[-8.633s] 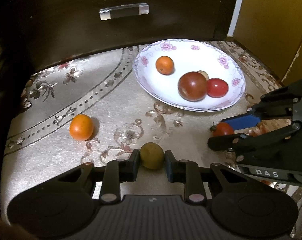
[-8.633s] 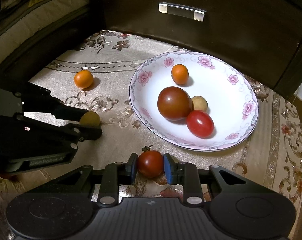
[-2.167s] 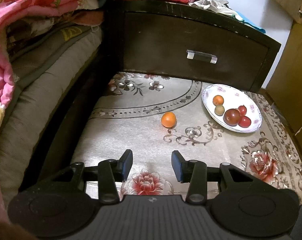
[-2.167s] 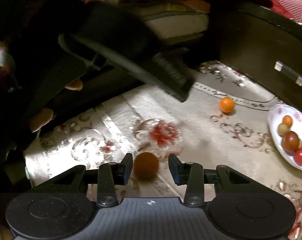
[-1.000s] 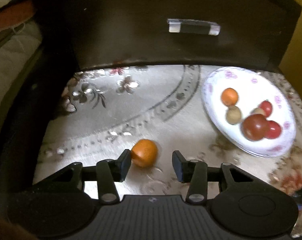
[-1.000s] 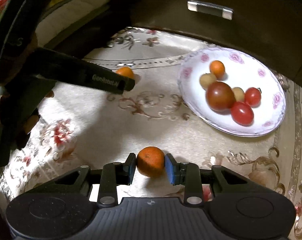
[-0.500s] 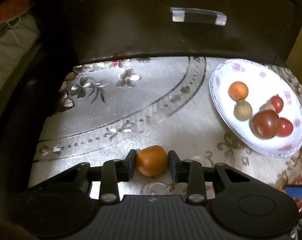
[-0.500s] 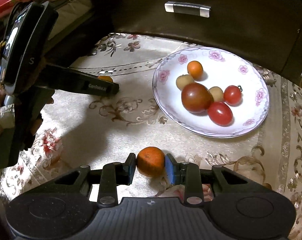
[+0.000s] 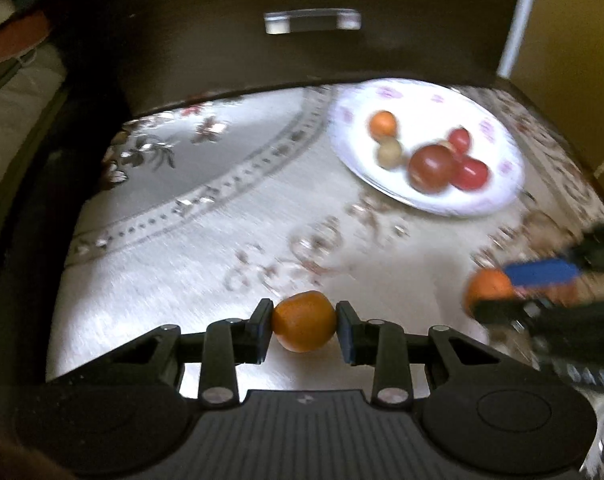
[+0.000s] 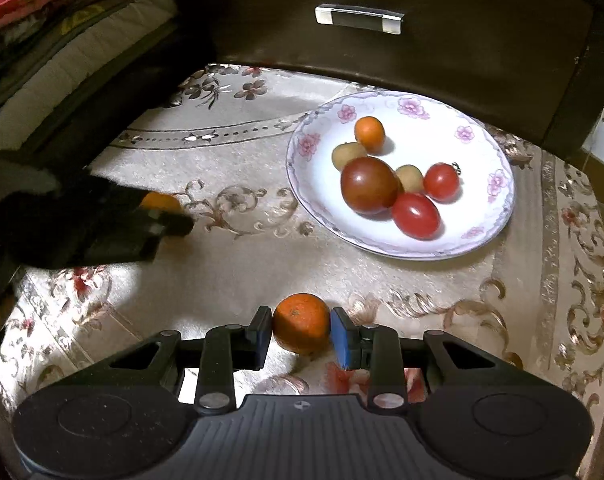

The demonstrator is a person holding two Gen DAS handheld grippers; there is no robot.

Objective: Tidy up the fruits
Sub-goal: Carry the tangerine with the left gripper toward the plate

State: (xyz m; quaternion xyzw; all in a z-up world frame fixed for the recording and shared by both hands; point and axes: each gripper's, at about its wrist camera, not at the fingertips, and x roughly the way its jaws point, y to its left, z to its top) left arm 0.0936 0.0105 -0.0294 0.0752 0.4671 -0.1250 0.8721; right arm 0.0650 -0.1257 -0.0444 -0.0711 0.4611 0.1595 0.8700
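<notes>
Our left gripper (image 9: 304, 322) clamps a round orange tangerine (image 9: 304, 321); our right gripper (image 10: 301, 326) grips another orange tangerine (image 10: 301, 323); the white floral porcelain plate (image 10: 488, 216) sits at one o'clock

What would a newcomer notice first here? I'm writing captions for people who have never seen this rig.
Probably the two oranges, one clamped in each gripper low in the foreground: the left gripper holds one orange and the right gripper holds another orange. Next comes the flowered white plate on the patterned cloth by the dark drawer, holding a large dark tomato, red tomatoes and small fruits.
</notes>
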